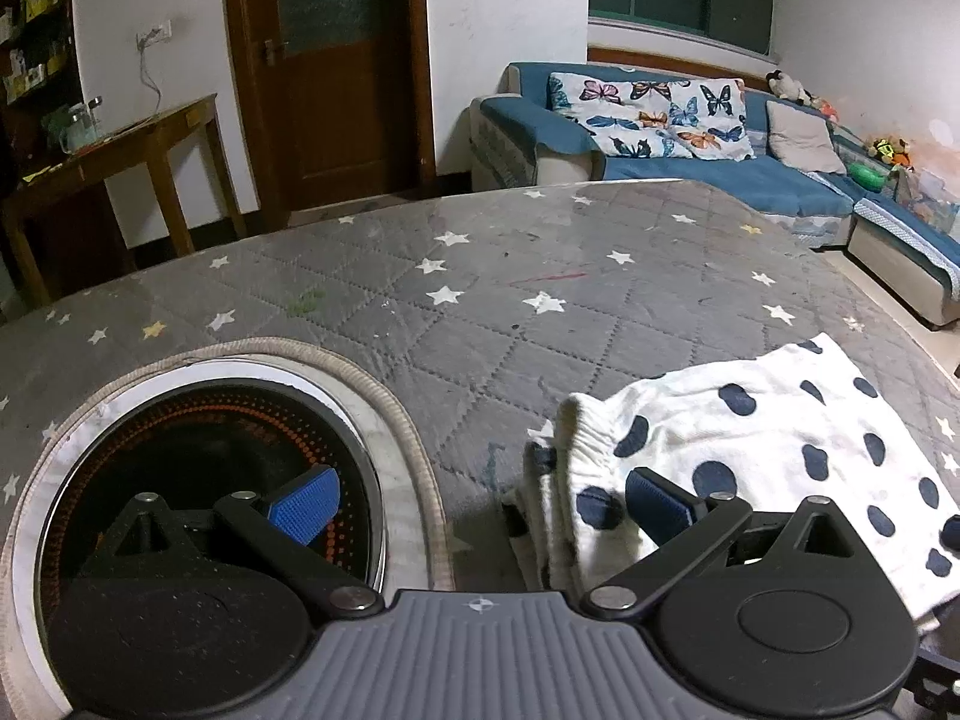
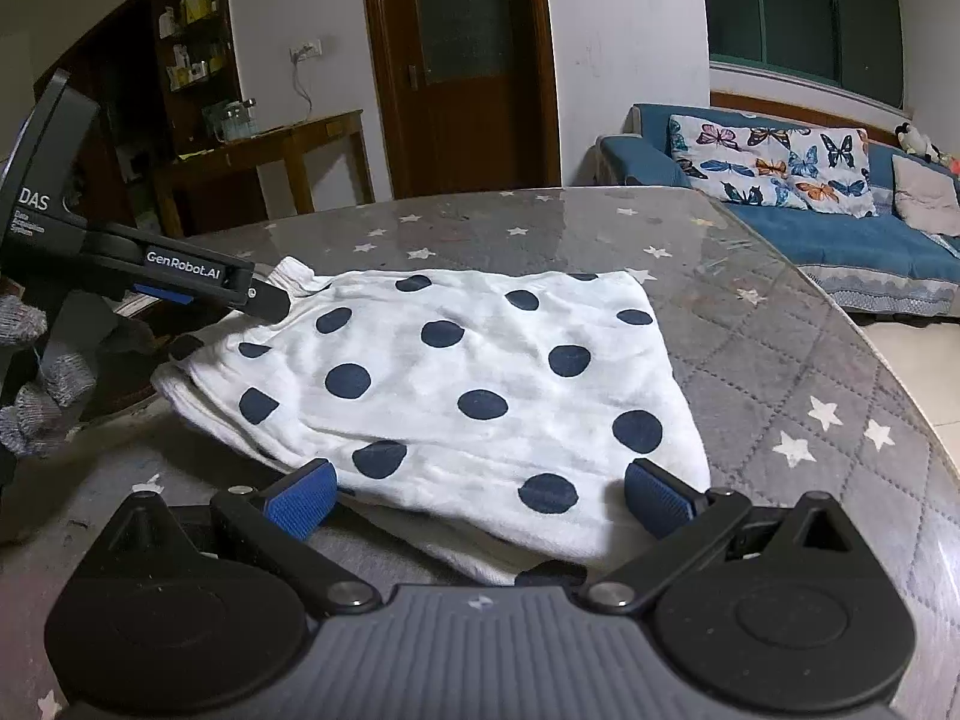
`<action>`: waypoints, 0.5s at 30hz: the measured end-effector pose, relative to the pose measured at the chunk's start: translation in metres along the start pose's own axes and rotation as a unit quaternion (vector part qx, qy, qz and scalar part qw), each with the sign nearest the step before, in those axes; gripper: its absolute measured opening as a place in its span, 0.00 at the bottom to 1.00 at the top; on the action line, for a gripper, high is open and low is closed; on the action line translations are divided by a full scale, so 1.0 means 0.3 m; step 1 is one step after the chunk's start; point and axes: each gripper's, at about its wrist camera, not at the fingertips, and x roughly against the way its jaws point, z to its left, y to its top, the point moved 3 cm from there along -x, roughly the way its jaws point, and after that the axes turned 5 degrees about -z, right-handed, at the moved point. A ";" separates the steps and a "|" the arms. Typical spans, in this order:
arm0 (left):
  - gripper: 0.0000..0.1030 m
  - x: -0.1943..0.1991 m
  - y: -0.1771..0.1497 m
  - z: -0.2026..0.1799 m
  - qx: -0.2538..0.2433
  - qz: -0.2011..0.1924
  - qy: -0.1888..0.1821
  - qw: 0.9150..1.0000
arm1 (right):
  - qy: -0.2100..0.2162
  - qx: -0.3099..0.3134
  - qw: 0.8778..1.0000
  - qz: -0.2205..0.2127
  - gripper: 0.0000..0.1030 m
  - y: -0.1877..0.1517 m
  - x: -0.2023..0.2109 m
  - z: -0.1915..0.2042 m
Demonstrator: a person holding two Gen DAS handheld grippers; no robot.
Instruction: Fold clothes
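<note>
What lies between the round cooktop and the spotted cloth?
Only bare gray star-patterned table cover between the cooktop and the cloth, seen in the left wrist view.

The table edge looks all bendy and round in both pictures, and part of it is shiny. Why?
Left wrist view: the fisheye lens bows the table and door frame. Right wrist view: same bending, plus room-light glare on the clear table cover beyond the spotted cloth; dark corners are the lens rim.
</note>
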 end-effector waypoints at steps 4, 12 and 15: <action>1.00 0.029 -0.007 -0.004 0.001 -0.008 -0.011 1.000 | -0.002 0.000 1.000 -0.004 1.00 -0.005 0.011 0.008; 1.00 0.090 -0.018 -0.017 0.004 -0.029 -0.035 0.999 | -0.011 -0.003 1.000 -0.011 1.00 -0.015 0.039 0.021; 1.00 0.114 -0.024 -0.024 0.006 -0.031 -0.042 0.999 | -0.015 -0.005 1.000 -0.015 1.00 -0.016 0.051 0.025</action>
